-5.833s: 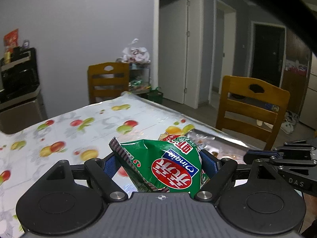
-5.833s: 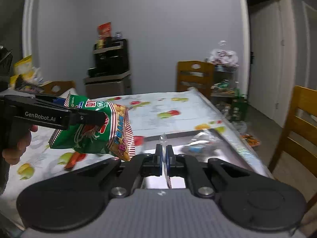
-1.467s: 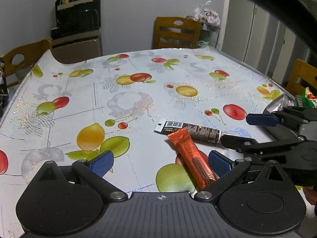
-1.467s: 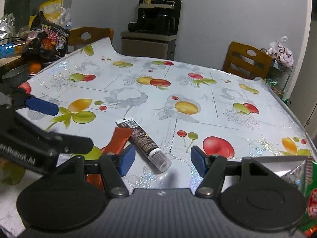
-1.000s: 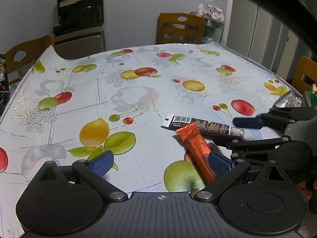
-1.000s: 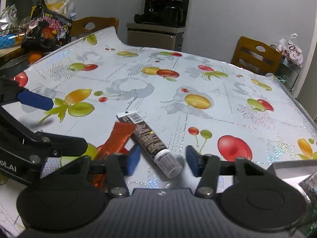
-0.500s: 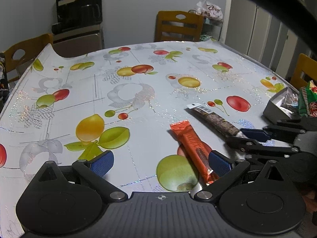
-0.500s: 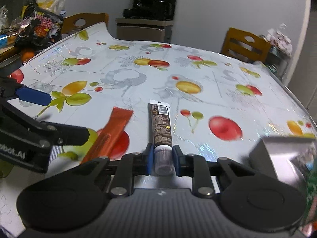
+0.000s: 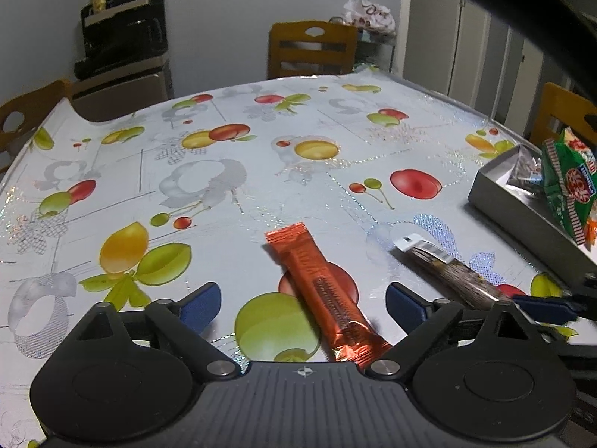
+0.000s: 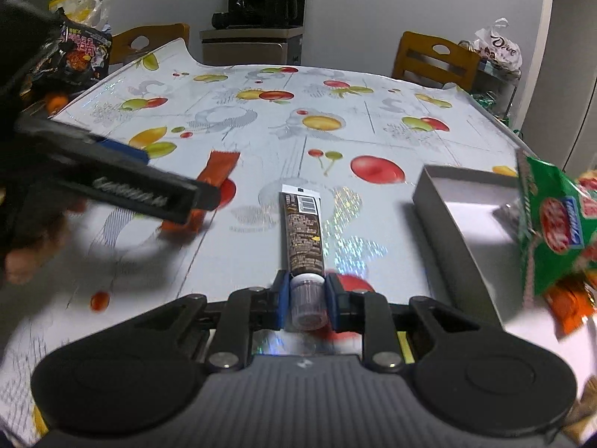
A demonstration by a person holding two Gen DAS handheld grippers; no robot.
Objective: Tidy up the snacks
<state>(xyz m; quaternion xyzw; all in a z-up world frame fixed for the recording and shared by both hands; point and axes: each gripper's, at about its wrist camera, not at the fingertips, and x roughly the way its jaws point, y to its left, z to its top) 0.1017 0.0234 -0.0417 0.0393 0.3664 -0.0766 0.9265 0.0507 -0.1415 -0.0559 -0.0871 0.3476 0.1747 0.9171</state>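
Note:
An orange snack stick (image 9: 322,291) lies flat on the fruit-print tablecloth (image 9: 231,186), between the jaws of my left gripper (image 9: 302,300). Those jaws are closing, but the pads stand clear of the wrapper, so the gripper is open. My right gripper (image 10: 306,300) is shut on the capped end of a brown tube (image 10: 302,231), which sticks out forward just above the cloth. The left wrist view shows that brown tube (image 9: 444,268) to the right of the stick. A grey box (image 10: 440,201) at the right holds a green snack bag (image 10: 552,224).
The grey box (image 9: 522,216) sits near the table's right edge. A black snack bag (image 10: 80,56) lies at the far left. Wooden chairs (image 9: 311,48) ring the table, and a cabinet with a coffee machine (image 9: 123,59) stands by the wall.
My right gripper shut on the tube's cap and carried it rightward toward the grey box. My left gripper shifted until the orange stick lay between its jaws.

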